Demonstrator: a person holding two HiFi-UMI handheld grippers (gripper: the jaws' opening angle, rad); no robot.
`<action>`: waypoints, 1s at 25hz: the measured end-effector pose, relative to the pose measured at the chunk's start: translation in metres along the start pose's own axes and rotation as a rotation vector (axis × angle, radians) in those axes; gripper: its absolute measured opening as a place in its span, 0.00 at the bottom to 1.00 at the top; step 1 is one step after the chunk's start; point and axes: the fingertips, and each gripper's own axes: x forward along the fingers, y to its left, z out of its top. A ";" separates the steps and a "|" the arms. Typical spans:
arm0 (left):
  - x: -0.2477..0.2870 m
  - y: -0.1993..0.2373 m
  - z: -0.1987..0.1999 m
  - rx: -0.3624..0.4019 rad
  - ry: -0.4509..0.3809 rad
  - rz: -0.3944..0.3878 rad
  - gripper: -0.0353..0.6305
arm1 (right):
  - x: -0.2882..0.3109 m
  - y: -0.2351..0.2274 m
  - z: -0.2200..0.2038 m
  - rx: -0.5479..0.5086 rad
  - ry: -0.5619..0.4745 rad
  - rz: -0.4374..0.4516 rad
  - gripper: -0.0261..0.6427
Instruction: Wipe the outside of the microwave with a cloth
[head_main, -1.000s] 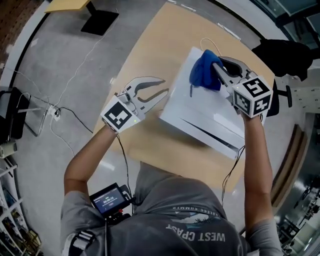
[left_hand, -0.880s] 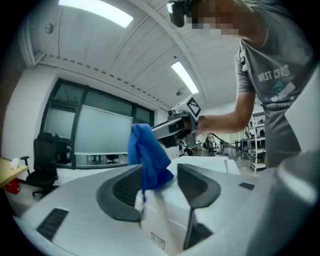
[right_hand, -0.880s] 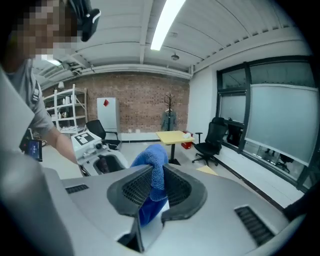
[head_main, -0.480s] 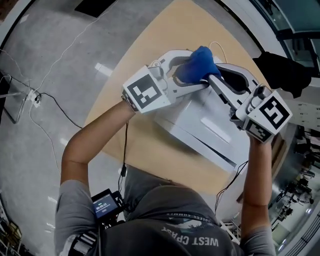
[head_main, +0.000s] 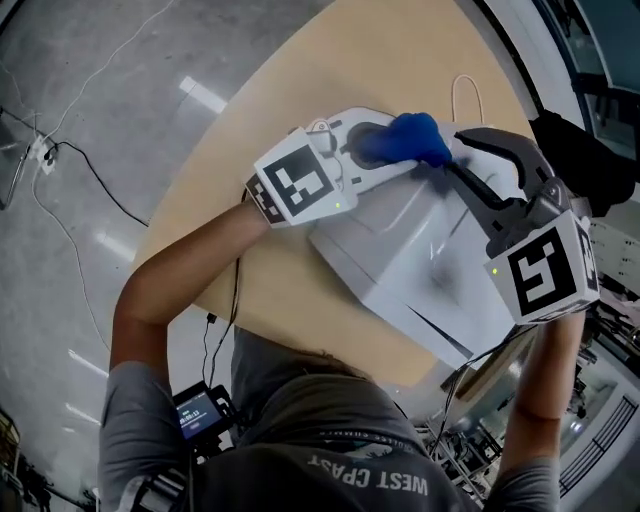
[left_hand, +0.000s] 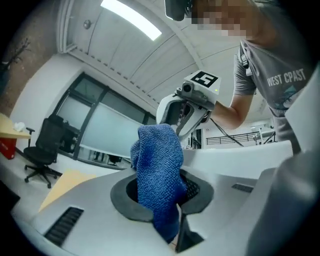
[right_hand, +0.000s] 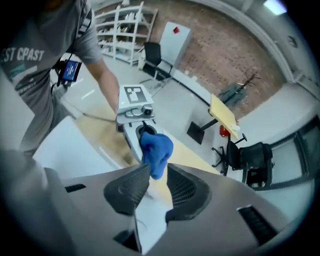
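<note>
**Cloth in the left claw, poised at the microwave's far corner**

Left claw (left_hand: 165, 195): pinching the blue cloth (head_main: 405, 140), jaws having just been closing and now pressed together on the fabric, with a fold standing up past the tips and a tail hanging below; pointing roughly level, across the far end of the microwave (head_main: 420, 250).

Right claw (right_hand: 157, 174): spread, jaws having just been opening; nothing caught between the pads, only the cloth showing just beyond the tips, apart from them; angled steeply down from the person's right, tips just beside the cloth.

Microwave: white, sitting on the wooden table (head_main: 250, 290), long axis running in the head view from the upper left, by the cloth, down to the lower right, toward the person's right side.

Cloth: over the far top corner of the box, close above the top panel; possibly brushing it already, though hard to say from the head view.

Judging the next move: wiping to start from that corner, so the unwiped surface lies toward the person and along the long axis from the cloth; best done with the left claw, as the only one gripping; needs lowering until the fabric presses flat, then dragging back along the top.
</note>
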 end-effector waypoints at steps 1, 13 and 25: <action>-0.006 0.007 -0.013 -0.022 0.010 0.019 0.19 | 0.010 -0.002 -0.001 -0.061 0.052 0.012 0.17; -0.001 0.026 -0.110 -0.085 0.141 -0.009 0.19 | 0.111 0.012 0.010 -0.165 0.148 0.263 0.09; -0.080 -0.076 -0.117 -0.200 0.189 -0.186 0.17 | 0.102 0.000 0.028 -0.029 0.022 0.266 0.09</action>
